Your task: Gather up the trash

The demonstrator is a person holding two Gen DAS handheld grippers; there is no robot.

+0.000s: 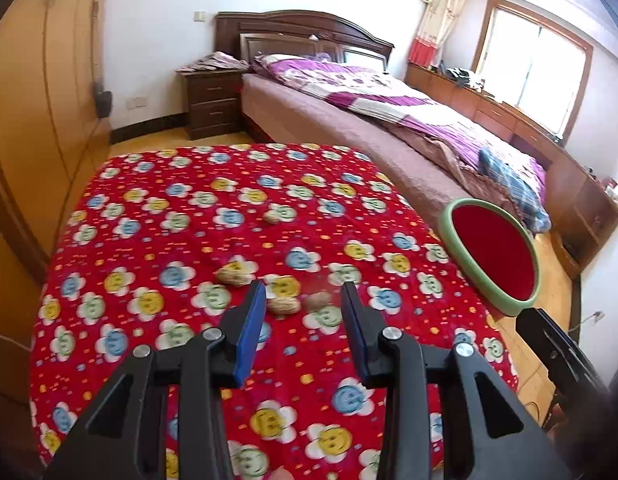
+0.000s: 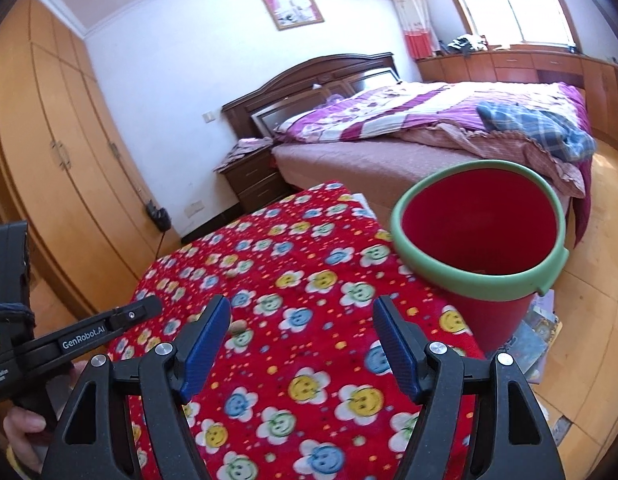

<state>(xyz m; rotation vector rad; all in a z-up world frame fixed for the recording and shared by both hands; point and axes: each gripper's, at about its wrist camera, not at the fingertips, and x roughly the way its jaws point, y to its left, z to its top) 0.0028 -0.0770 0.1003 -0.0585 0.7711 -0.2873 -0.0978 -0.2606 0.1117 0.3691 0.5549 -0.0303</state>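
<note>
Left tongs over the peanut shells, bin waiting at right.

The left tongs (image 1: 303, 294) are released and hold nothing; a peanut shell (image 1: 283, 305) lies on the flowered surface (image 1: 181, 208) just past the pads at frame centre, long axis crosswise, others beyond. Right tongs (image 2: 303, 308), also released and bare, are farther from the shells; the red bin (image 2: 479, 236) stands at their upper right.

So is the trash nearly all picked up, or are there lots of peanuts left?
Not nearly. Four peanut shells lie on the flowery cloth. The left gripper and right gripper are both open and hold nothing. The red bucket waits at the table's edge; something small may lie inside, but it's hard to tell.
</note>
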